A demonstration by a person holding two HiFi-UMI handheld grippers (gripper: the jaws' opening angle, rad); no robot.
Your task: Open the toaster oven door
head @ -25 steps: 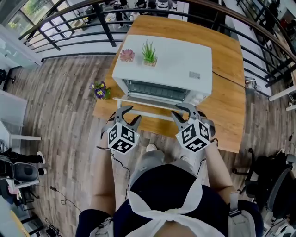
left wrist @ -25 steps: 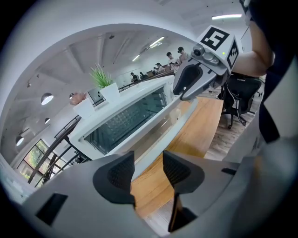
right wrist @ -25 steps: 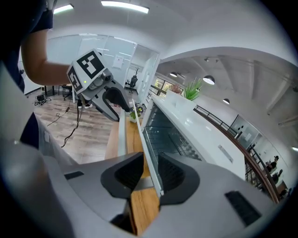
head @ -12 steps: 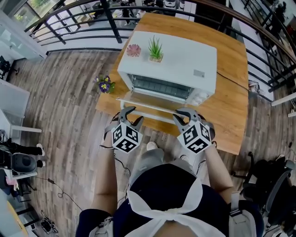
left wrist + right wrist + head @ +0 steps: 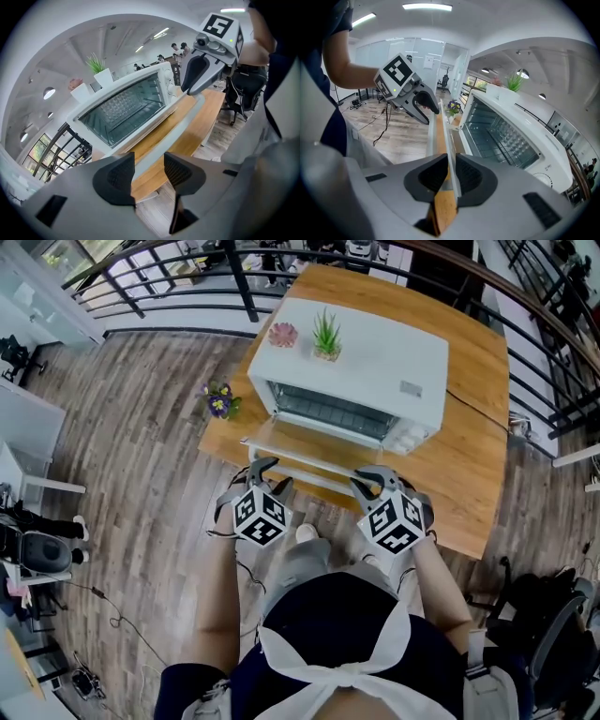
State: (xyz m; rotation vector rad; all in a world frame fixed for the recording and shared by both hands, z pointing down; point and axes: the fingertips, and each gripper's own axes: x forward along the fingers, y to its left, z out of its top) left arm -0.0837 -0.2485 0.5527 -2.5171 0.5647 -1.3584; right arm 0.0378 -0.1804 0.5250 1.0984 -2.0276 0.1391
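Note:
The white toaster oven (image 5: pixel 375 352) stands on the wooden table (image 5: pixel 469 446). Its glass door (image 5: pixel 309 448) hangs open, lying about level, and the wire rack inside shows. Along the door's front edge runs the pale handle bar (image 5: pixel 309 468). My left gripper (image 5: pixel 267 474) holds the bar's left end, and the bar (image 5: pixel 187 112) fills the gap between the pads of that gripper (image 5: pixel 149 168). My right gripper (image 5: pixel 375 479) is at the right end. In its own view the right gripper (image 5: pixel 449 176) has both pads against the door's thin front edge (image 5: pixel 445 126).
A green potted plant (image 5: pixel 326 334) and a pink succulent (image 5: pixel 282 334) stand on the oven's top. Purple flowers (image 5: pixel 220 401) sit at the table's left corner. A black railing (image 5: pixel 187 259) runs behind the table. My legs and a white apron are just below the grippers.
The door has swung further down and now lies flatter. Both grippers stayed at its front edge and came slightly toward me.

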